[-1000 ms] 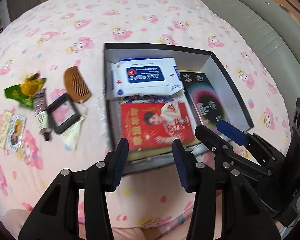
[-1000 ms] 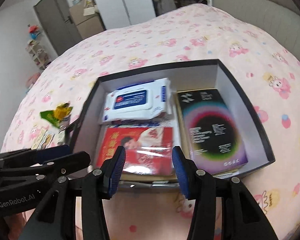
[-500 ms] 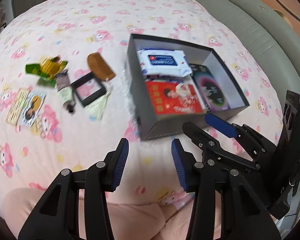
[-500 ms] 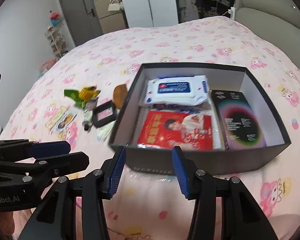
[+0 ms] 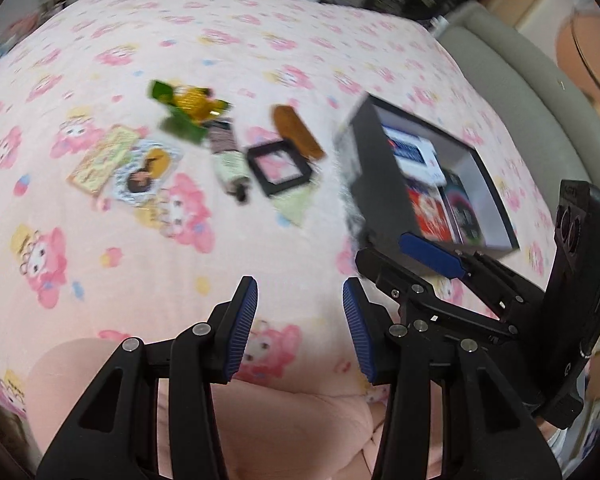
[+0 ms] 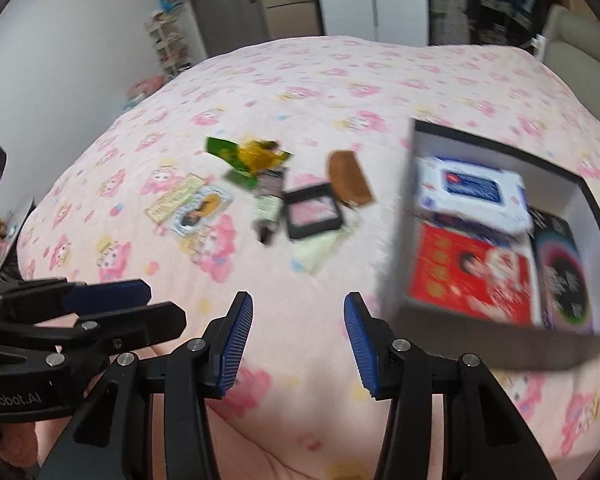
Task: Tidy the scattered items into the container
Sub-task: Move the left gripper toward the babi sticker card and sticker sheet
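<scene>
Pink bedsheet (image 6: 300, 92) carries scattered items; the black box (image 6: 496, 344) lies at three o'clock of the wooden comb (image 6: 348, 184). Both the left gripper (image 5: 300, 328) and right gripper (image 6: 298, 330) stand spread, with nothing between them.

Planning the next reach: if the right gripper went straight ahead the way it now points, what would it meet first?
Probably bare pink bedspread: nothing lies between the open right gripper and it. The black frame lies farther along, though depth is unclear.

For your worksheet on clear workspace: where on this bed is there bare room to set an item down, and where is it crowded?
Free: the bedspread beyond the scattered items, and the strip between the gripper tips and the black frame. Crowded: the cluster from the cards to the wooden comb, and the box, whose visible floor is covered.
</scene>
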`<action>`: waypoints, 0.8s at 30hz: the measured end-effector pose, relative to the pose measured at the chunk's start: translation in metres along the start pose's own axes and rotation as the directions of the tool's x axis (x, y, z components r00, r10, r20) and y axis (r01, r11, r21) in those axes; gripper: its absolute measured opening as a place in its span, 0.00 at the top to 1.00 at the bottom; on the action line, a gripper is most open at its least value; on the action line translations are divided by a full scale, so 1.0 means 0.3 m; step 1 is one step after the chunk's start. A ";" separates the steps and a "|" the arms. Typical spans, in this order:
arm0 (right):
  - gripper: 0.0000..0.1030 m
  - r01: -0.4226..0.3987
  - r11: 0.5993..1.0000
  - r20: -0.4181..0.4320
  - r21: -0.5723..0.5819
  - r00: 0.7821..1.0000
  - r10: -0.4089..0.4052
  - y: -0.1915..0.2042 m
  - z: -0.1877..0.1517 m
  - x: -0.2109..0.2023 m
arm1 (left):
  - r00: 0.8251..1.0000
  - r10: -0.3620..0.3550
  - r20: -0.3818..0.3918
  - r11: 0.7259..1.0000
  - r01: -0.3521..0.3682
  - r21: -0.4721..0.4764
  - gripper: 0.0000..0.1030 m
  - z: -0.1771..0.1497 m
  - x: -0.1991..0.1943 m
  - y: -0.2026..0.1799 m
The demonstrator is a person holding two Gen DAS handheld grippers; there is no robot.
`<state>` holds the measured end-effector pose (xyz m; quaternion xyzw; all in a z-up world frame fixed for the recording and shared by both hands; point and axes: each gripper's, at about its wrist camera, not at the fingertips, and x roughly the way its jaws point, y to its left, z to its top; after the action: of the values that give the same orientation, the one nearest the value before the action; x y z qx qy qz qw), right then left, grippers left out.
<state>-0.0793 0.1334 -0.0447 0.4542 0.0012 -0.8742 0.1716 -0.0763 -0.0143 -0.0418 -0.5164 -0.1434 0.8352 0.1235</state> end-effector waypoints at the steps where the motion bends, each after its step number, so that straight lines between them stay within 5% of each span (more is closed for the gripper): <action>1: 0.57 -0.015 1.000 -0.007 -0.005 1.000 0.015 0.023 0.016 0.021 | 1.000 0.003 0.011 1.000 -0.002 -0.022 0.57 0.007 -0.007 0.032; 10: 0.57 -0.119 0.993 -0.120 -0.013 0.986 0.117 0.170 0.119 0.247 | 0.998 0.053 0.026 0.967 -0.045 -0.251 0.57 0.081 0.031 0.313; 15: 0.57 -0.115 0.993 -0.168 -0.038 0.980 0.107 0.232 0.163 0.389 | 0.998 0.065 -0.013 0.880 -0.063 -0.471 0.57 0.157 0.143 0.458; 20: 0.57 -0.119 0.993 -0.218 -0.007 0.969 0.114 0.243 0.194 0.524 | 0.994 0.107 -0.026 0.823 -0.104 -0.558 0.56 0.227 0.232 0.547; 24: 0.57 -0.127 0.992 -0.258 0.007 0.958 0.124 0.249 0.212 0.631 | 0.997 0.064 -0.041 0.752 -0.076 -0.654 0.56 0.207 0.290 0.629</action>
<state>-0.2073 -0.0036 -0.1461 0.5626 -0.0012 -0.7949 0.2273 -0.1810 -0.1657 -0.1566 -0.5385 -0.4061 0.7321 -0.0952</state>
